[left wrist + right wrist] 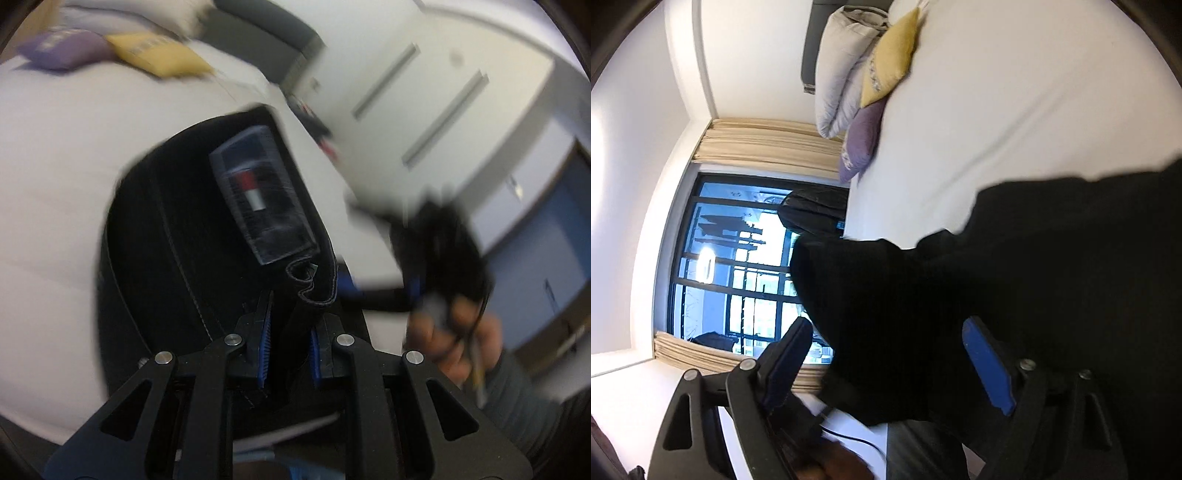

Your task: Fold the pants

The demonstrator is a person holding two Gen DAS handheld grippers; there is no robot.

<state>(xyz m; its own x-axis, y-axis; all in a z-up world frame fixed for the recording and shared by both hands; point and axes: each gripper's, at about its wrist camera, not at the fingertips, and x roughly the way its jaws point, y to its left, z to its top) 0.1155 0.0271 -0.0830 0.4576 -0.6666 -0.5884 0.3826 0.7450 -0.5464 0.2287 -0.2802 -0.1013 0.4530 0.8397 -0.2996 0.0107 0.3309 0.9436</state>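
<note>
The left tongs [288, 343] are clenched on a fold of the black pants [192, 236], whose hemmed edge curls up just ahead of the blue pads [265, 350]. The cloth hangs forward from the grip over the white bed [55, 184], with a clear label patch [258, 199] showing above the tips. The right tongs [886, 354] stand released, jaws spread wide; the pants' dark fabric lies between them, but the pads do not press on it. Beyond both tongs, a yellow pillow [892, 55] and a purple pillow [862, 136] rest at the bed's far end.
</note>
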